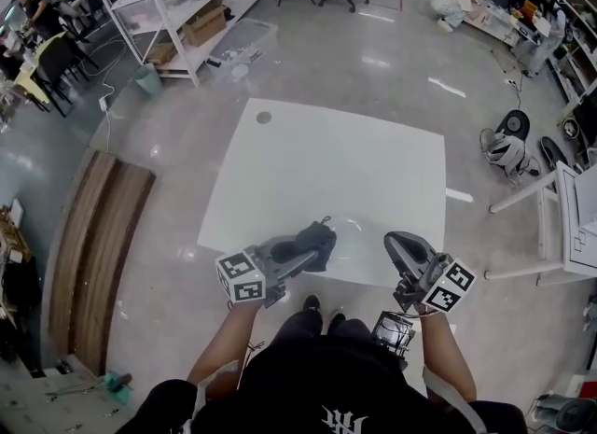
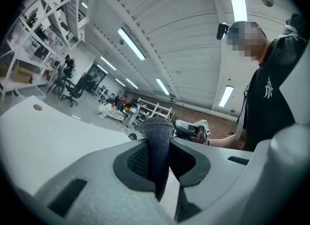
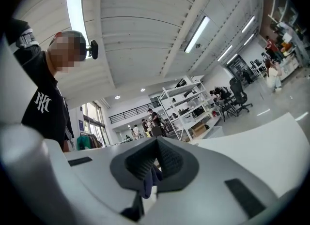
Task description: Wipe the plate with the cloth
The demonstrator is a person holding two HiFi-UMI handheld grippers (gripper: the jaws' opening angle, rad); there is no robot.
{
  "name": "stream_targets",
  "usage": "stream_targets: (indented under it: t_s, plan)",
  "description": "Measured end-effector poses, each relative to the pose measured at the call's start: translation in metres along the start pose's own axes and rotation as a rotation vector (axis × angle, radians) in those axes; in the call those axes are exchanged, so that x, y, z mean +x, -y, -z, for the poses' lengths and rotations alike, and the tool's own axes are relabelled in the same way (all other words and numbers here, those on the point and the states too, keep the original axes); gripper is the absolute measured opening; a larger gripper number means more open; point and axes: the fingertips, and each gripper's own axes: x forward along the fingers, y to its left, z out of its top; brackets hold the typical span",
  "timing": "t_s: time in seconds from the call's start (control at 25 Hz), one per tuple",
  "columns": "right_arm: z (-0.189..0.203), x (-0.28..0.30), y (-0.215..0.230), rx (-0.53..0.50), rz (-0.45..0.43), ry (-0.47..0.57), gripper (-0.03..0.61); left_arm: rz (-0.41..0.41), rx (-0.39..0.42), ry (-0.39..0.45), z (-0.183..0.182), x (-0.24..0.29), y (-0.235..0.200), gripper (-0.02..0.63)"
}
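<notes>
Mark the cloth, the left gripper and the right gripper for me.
cloth (image 2: 158, 142): left gripper view, on the fold clamped between the jaws.
left gripper (image 1: 303, 255): head view, at its tips, shut on the cloth.
right gripper (image 1: 399, 244): head view, at its closed tips.

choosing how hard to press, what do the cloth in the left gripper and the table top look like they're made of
Cloth: dark blue-grey textile, matte, seemingly knitted. A fine ribbed texture and a soft folded edge show where the fingers of the left gripper pinch it.
Table top: white, smooth, flat, hard-looking board with little glare, probably laminate or paint. Its core does not show.
</notes>
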Motion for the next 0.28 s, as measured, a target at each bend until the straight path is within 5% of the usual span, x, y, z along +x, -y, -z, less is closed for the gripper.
stream_targets:
  t_s: [0.28]
  plan:
    - [-0.02, -0.026, -0.006, -0.033, -0.02, -0.01, 0.005, 0.003, 0.018, 0.009, -0.011, 0.015, 0.026, 0.054]
